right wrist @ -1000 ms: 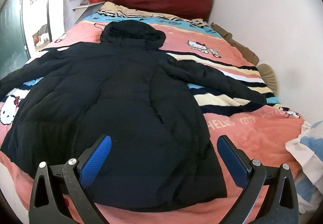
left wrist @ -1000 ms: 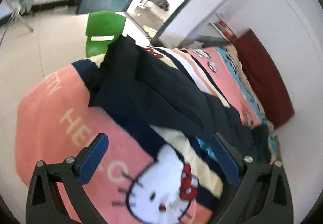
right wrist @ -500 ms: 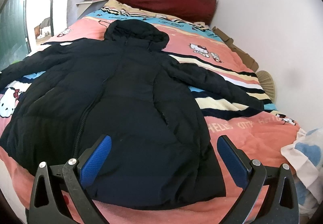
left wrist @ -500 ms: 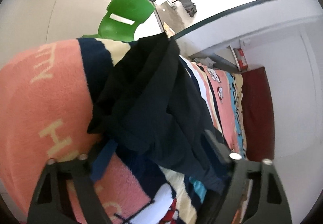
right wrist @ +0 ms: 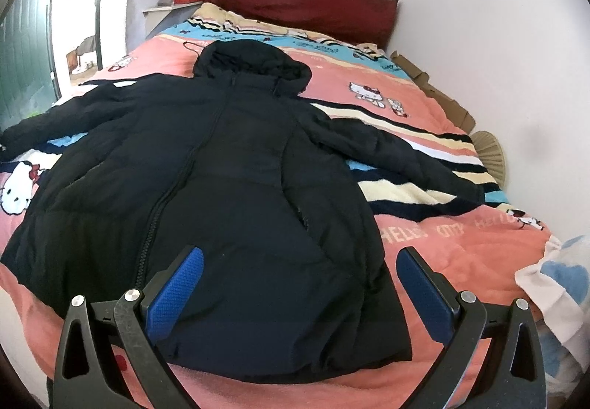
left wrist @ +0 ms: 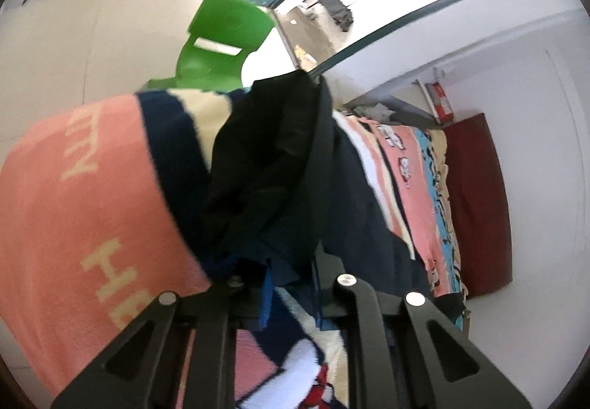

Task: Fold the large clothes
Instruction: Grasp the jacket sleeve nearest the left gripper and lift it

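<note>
A large black hooded jacket (right wrist: pixel 236 169) lies flat, front up and zipped, on a bed with a pink cartoon blanket (right wrist: pixel 461 247), both sleeves spread out. In the left wrist view its sleeve (left wrist: pixel 265 158) rises bunched from the blanket (left wrist: pixel 92 206) near the bed's edge. The jaws of my left gripper (left wrist: pixel 291 280) are closing, and the dark sleeve end is pinched between the blue pads. My right gripper (right wrist: pixel 299 254) hangs open just above the jacket's hem, nothing between its fingers.
A green plastic chair (left wrist: pixel 221 40) stands on the floor beyond the bed's left side. A dark red headboard (right wrist: pixel 302 0) closes the far end. Cardboard (right wrist: pixel 435 92) and a woven fan (right wrist: pixel 490 151) lie along the right wall. A white and blue cloth (right wrist: pixel 560 280) sits at the near right corner.
My left gripper moved forward onto the sleeve end, rolled, and its jaws went from wide open to nearly together on the fabric. The right gripper kept still and open.
</note>
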